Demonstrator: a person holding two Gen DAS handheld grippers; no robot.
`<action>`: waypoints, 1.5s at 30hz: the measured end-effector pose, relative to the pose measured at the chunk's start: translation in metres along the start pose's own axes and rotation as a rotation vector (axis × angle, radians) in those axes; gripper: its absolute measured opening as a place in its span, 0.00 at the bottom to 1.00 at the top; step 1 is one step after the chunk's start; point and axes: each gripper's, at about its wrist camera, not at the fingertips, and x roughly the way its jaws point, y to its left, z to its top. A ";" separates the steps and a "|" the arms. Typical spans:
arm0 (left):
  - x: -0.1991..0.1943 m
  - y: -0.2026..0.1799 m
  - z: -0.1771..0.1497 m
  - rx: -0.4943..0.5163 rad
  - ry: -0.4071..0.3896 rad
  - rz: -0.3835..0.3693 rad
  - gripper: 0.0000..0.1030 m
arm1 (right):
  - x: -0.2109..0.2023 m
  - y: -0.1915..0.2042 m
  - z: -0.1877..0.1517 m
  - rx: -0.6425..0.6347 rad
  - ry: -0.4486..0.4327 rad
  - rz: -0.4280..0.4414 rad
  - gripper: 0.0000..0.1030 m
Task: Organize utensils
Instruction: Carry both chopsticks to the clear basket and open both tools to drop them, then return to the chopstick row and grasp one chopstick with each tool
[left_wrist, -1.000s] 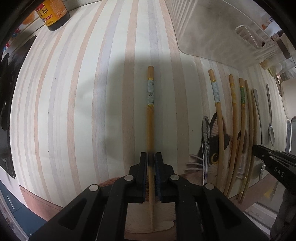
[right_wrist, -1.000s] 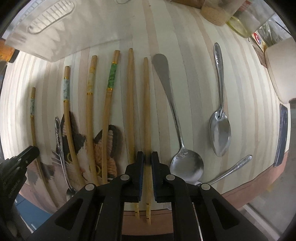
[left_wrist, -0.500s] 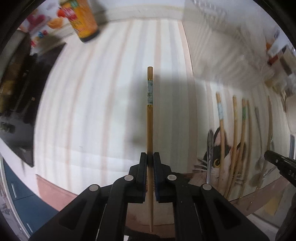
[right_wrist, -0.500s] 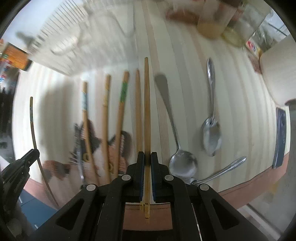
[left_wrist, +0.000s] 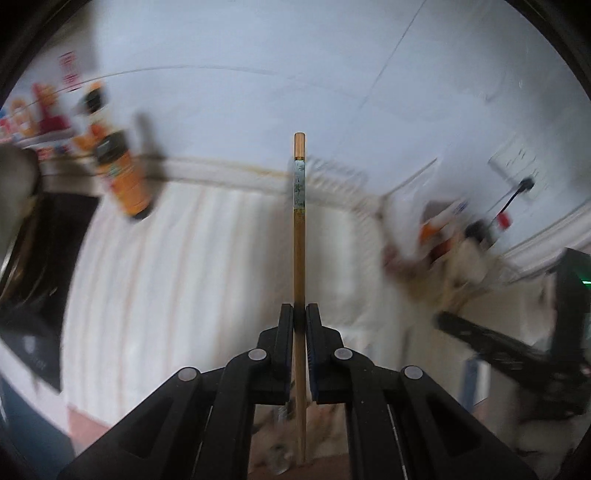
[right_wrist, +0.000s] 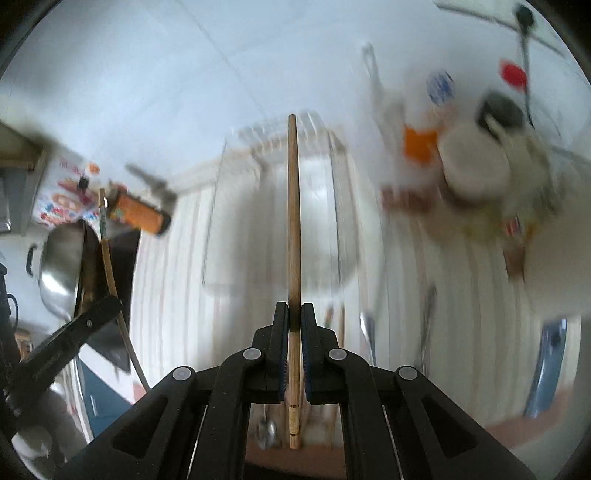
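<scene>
My left gripper is shut on a wooden chopstick with a pale patterned band and holds it lifted, pointing up toward the wall. My right gripper is shut on a plain wooden chopstick, also lifted well above the striped mat. In the right wrist view the left gripper and its banded chopstick show at the left. Blurred spoons and chopsticks remain on the mat below. The right gripper shows blurred at the right of the left wrist view.
A clear dish rack tray stands at the back of the mat. An orange-labelled bottle stands at the back left. A steel pan is at the left. Jars and containers crowd the back right. Both views are motion-blurred.
Both grippers have lifted their chopsticks off the mat and tilted upward, so the wall now fills the upper views. The utensil row has dropped low and out of sight.
</scene>
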 end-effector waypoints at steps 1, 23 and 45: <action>0.007 -0.004 0.014 -0.006 0.007 -0.011 0.04 | 0.007 -0.002 0.019 0.004 0.004 0.006 0.06; 0.088 -0.010 0.074 0.054 0.096 0.177 0.32 | 0.085 -0.024 0.114 0.071 0.111 -0.027 0.40; 0.155 0.004 -0.131 0.153 0.308 0.209 0.56 | 0.095 -0.087 -0.083 0.175 0.124 -0.121 0.28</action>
